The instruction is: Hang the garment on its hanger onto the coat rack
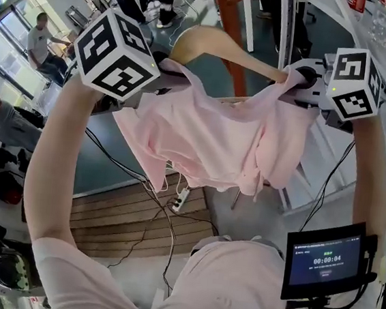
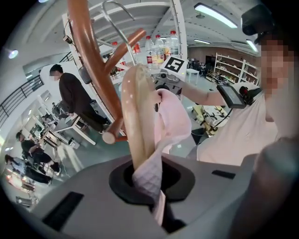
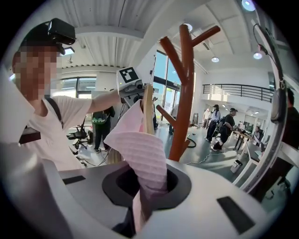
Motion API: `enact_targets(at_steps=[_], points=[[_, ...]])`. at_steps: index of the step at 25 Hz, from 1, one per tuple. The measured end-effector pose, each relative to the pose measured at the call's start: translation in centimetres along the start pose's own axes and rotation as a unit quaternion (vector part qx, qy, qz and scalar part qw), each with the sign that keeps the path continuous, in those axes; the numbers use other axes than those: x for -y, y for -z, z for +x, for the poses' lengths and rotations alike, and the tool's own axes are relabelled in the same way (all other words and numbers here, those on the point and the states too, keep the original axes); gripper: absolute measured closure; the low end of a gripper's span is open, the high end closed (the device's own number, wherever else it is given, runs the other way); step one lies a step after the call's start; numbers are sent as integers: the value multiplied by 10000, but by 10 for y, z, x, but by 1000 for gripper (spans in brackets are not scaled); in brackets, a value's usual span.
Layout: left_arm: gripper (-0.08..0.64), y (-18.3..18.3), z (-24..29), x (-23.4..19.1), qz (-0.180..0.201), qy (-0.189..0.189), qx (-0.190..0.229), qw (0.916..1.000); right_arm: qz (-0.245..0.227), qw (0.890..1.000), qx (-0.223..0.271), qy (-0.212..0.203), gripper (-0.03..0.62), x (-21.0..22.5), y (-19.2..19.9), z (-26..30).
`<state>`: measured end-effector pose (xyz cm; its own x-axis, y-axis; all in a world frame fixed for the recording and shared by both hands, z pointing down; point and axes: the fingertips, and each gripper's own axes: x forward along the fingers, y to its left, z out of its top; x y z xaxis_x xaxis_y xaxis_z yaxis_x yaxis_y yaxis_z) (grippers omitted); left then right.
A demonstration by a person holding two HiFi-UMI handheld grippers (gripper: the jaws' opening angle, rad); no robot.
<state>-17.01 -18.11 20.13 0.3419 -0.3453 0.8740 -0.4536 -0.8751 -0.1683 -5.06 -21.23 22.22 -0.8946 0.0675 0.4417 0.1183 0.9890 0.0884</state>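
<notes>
Below the left hand-held gripper (image 1: 164,68) lies a teal-grey floor (image 1: 110,155), and nearer in a slatted wooden platform (image 1: 124,219) carries a white power strip (image 1: 180,200) and black cables (image 1: 150,232). Beyond the right hand-held gripper (image 1: 291,78), tall windows (image 3: 164,84) glow under a white ribbed ceiling (image 3: 107,23), beside a railed mezzanine (image 3: 243,91). Ahead of the left one are strip lights (image 2: 215,14), white shelving (image 2: 233,70) and white tables (image 2: 70,130).

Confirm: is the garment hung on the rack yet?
Not hung: left claw and right claw hold the garment; its hanger is beside the rack.
</notes>
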Motion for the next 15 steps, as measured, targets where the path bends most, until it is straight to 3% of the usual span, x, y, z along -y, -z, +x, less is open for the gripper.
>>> enact_targets(at_steps=[6, 15], points=[[552, -11, 19, -15, -21, 228, -175, 9996, 256, 9995, 87, 130, 558, 17, 19, -1], [552, 5, 51, -14, -115, 338, -627, 9974, 471, 9989, 6, 3, 558, 21, 52, 11]])
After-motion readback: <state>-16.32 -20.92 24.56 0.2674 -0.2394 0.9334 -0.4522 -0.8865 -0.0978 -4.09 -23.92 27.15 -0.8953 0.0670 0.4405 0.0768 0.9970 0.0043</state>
